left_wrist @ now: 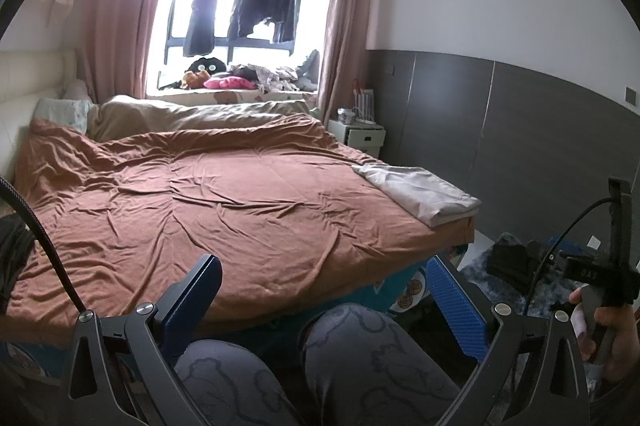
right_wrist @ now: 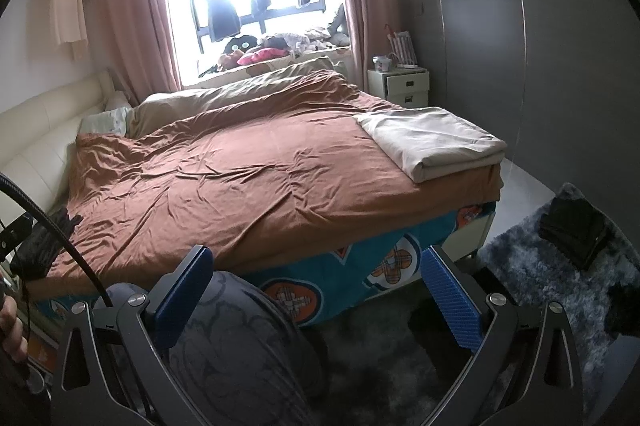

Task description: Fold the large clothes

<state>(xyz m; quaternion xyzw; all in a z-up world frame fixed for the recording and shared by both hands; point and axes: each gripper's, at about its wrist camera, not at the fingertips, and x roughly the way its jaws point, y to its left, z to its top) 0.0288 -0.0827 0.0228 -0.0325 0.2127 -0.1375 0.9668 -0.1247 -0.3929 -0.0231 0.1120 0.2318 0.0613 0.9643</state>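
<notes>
Both the left gripper (left_wrist: pixel 322 300) and right gripper (right_wrist: pixel 316 290) hang spread wide, empty. A folded beige cloth (right_wrist: pixel 434 142) lies on the bed's far corner; dark garments (right_wrist: pixel 570 226), possibly unfolded (too dim), sit on the rug (right_wrist: pixel 532 278), where pile could snag a low grab.

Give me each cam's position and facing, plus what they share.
Left wrist: on the left gripper, held low before the bed's near edge, facing the window; both knees and the right hand show.
Right wrist: on the right gripper, same facing, set further right; one knee, the left hand's fingers and the rug show.
Shared: bed, folded beige cloth, window, nightstand. Both grippers open, empty.
</notes>
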